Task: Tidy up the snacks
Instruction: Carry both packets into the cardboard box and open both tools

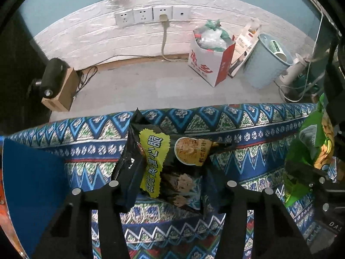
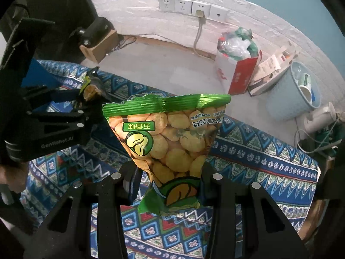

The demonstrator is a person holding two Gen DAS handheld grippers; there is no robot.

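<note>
A black snack packet [image 1: 163,168] with a yellow label panel sits between the jaws of the left gripper [image 1: 172,185], its crumpled lower end pinched at both sides and the packet lifted clear of the patterned cloth [image 1: 248,142] that covers the bench. To its right, a green bag of yellow broad-bean snacks [image 2: 170,142] stands upside down in the right gripper [image 2: 166,179], whose narrow jaws clamp the bag's lower end while the sealed green strip points away from the camera. From the left wrist view the same green bag [image 1: 310,151] shows at the right edge; from the right wrist view the left gripper [image 2: 86,108] appears at the left with the black packet [image 2: 92,88] in its jaws, the two packets near each other but apart. A blue panel [image 1: 32,183] rises at the bench's left end. Beyond the bench's far edge lies a grey floor with a red-and-white box [image 1: 211,62] stuffed with plastic wrapping, a pale blue wastebasket [image 1: 265,62], and a cardboard box [image 1: 62,90] carrying a black device. White wall sockets [image 1: 151,14] line the white brick wall, one with a plug and cable.
</note>
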